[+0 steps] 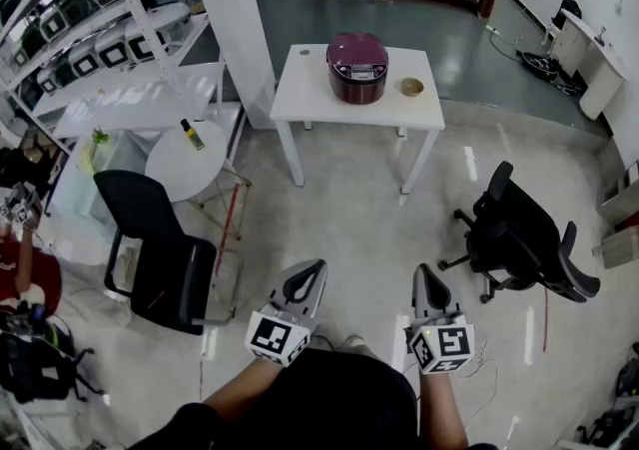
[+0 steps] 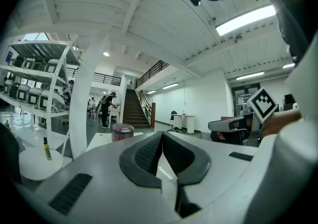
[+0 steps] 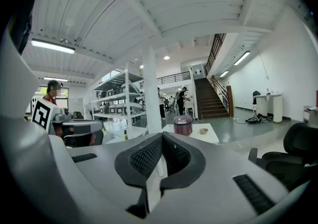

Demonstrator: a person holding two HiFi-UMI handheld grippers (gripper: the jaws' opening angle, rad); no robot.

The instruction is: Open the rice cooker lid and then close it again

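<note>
Glossy maroon rice cooker (image 1: 357, 67), polished floor (image 1: 359, 219)

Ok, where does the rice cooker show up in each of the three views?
Head view: the rice cooker is at top centre, on the white table.
Left gripper view: the rice cooker is small, left of centre, on the white table.
Right gripper view: the rice cooker is just right of centre, on the white table.
Shared landmark: the white table beneath it.

Bright ceiling strip lights, fisheye-warped edges

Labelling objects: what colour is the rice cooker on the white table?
The rice cooker is dark maroon, best seen in the head view.
</note>
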